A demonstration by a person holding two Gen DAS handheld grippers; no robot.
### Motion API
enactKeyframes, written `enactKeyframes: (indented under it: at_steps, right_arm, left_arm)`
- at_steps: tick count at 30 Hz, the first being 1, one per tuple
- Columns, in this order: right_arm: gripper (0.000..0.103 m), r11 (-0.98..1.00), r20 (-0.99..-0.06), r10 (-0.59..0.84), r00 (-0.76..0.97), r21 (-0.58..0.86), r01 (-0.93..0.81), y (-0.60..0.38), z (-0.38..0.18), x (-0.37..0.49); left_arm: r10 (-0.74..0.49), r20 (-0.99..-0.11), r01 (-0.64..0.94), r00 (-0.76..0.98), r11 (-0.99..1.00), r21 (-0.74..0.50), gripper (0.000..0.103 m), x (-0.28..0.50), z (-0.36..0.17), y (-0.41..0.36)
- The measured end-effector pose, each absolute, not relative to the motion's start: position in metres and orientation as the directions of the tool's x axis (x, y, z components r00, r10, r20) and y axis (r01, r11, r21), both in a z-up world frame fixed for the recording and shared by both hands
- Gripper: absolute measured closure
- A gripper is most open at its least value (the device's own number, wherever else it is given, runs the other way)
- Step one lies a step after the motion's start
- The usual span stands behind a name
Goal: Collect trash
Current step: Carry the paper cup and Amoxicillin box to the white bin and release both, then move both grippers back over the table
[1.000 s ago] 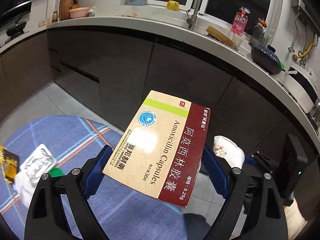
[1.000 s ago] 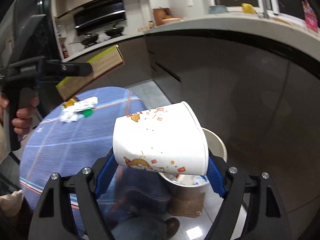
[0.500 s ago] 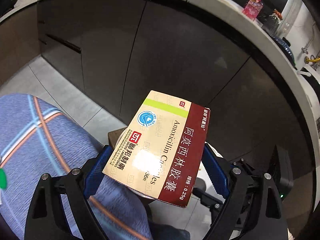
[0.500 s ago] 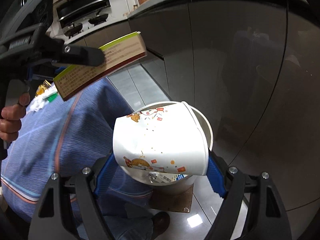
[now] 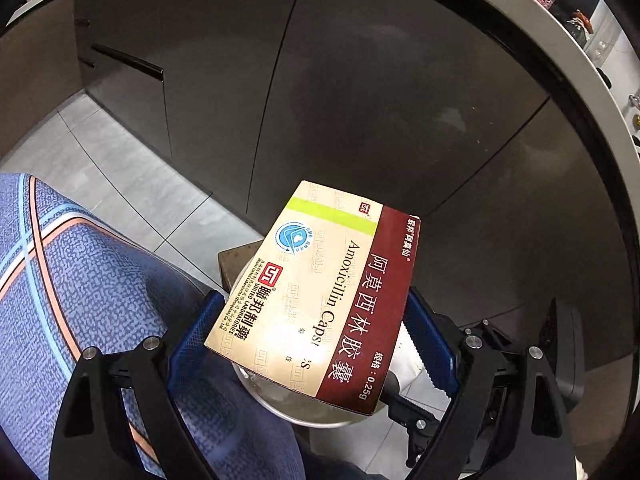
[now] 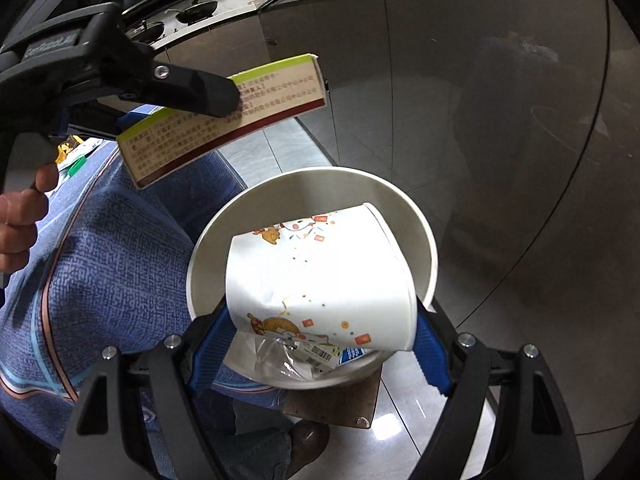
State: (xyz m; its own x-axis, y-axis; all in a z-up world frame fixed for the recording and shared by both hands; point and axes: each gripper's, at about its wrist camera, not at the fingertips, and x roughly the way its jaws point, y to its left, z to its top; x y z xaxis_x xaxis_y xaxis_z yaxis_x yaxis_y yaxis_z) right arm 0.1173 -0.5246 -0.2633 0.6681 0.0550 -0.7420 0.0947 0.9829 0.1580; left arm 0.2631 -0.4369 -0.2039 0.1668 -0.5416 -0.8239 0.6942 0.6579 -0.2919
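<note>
While the dark, glossy cabinet fronts (image 5: 360, 92) fill the background and grey floor tiles (image 5: 120, 184) run along their foot, both grippers hang over a round metal trash bin (image 6: 424, 236) on the floor. A pale worktop edge (image 5: 560, 60) curves above the cabinets, and far back in the right wrist view a hob with pans (image 6: 188, 10) shows under bright light.

The left gripper (image 5: 316, 336) clamps its blue pads on the two long sides of an Amoxicillin capsule box (image 5: 320, 292), the box tilted and poking out over the near rim of the bin. From the right wrist view, the person's hand (image 6: 20, 220) grips that tool's handle at the left edge.

The right gripper (image 6: 320, 340) squeezes a white paper cup (image 6: 320, 280) printed with small cartoon figures; the cup lies on its side, dented, mouth to the right, right above the bin's opening. Below it, inside the bin, lie clear plastic wrap and a barcoded packet (image 6: 320, 354).

A blue patterned tablecloth (image 6: 112, 264) with orange and pale stripes drapes down just beside the bin's left side. More litter (image 6: 74, 156) sits at the table's far edge, half hidden behind the box. A brown square board (image 6: 344, 404) lies under the bin, and a shoe (image 6: 308, 440) peeks out near it.
</note>
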Motion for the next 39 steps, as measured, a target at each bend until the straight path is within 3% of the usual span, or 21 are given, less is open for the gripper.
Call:
enactKeyframes:
  at_steps: [4, 8, 12, 25, 39]
  right_arm:
    - [0.021, 0.986, -0.746, 0.053, 0.664, 0.145, 0.085, -0.522, -0.265, 0.122]
    - [0.012, 0.988, -0.739, 0.039, 0.672, 0.129, 0.085, -0.521, -0.266, 0.118]
    - [0.011, 0.988, -0.733, 0.037, 0.679, 0.131, 0.087, -0.52, -0.263, 0.115]
    - [0.007, 0.985, -0.716, 0.021, 0.697, 0.135, 0.109, -0.524, -0.247, 0.104]
    - [0.004, 0.994, -0.63, 0.005, 0.777, 0.088, 0.065, -0.492, -0.172, 0.082]
  left_arm:
    - [-0.541, -0.824, 0.689, 0.17, 0.663, -0.293, 0.017, 0.263, -0.207, -0.436]
    - [-0.559, -0.815, 0.679, 0.149, 0.657, -0.326, 0.017, 0.26, -0.207, -0.43]
    - [-0.573, -0.802, 0.679, 0.169, 0.657, -0.326, 0.009, 0.257, -0.199, -0.425]
    - [-0.529, -0.792, 0.665, 0.304, 0.713, -0.221, 0.008, 0.246, -0.168, -0.408]
    - [-0.537, -0.701, 0.657, 0.469, 0.742, -0.129, 0.008, 0.212, -0.085, -0.347]
